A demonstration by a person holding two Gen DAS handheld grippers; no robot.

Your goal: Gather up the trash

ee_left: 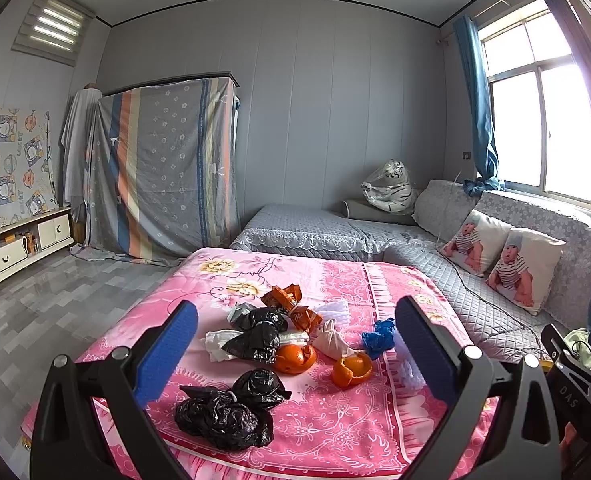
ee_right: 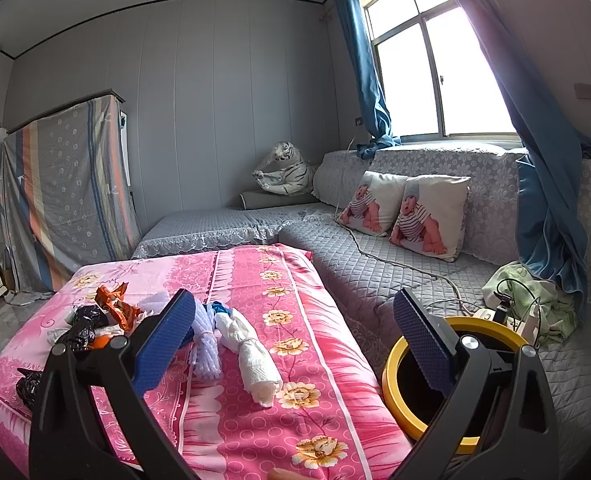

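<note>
Here, the left gripper (ee_left: 295, 344) is hovering above the pink floral cloth (ee_left: 335, 280), jaws spread wide and gripping nothing. Trash is lying scattered in the middle of that cloth: a crumpled black bag (ee_left: 231, 412) is sitting nearest the camera, two smaller black bags (ee_left: 255, 340) are lying just behind it against some white paper (ee_left: 217, 344), and two pieces of orange peel (ee_left: 295, 358) are resting just right of them. A beige knotted bundle (ee_left: 331, 342) is touching the peel area, an orange wrapper (ee_left: 291, 304) is lying behind, and a blue crumpled glove (ee_left: 379, 336) is sitting near the gripper's right finger. The right gripper (ee_right: 295, 340) is hanging over the cloth's right portion, jaws likewise spread and pinching nothing. Between its fingers a white rolled tissue bundle (ee_right: 255, 364) is lying on the cloth, with a pale purple foam net (ee_right: 205, 344) just beside it on the left. A yellow-rimmed bin (ee_right: 393, 380) is standing just off the cloth's right edge, partly hidden behind the right finger. A grey quilted sofa (ee_right: 375, 264) is running behind, carrying two baby-print cushions (ee_right: 431, 216) and a toy tiger (ee_right: 287, 172).
</note>
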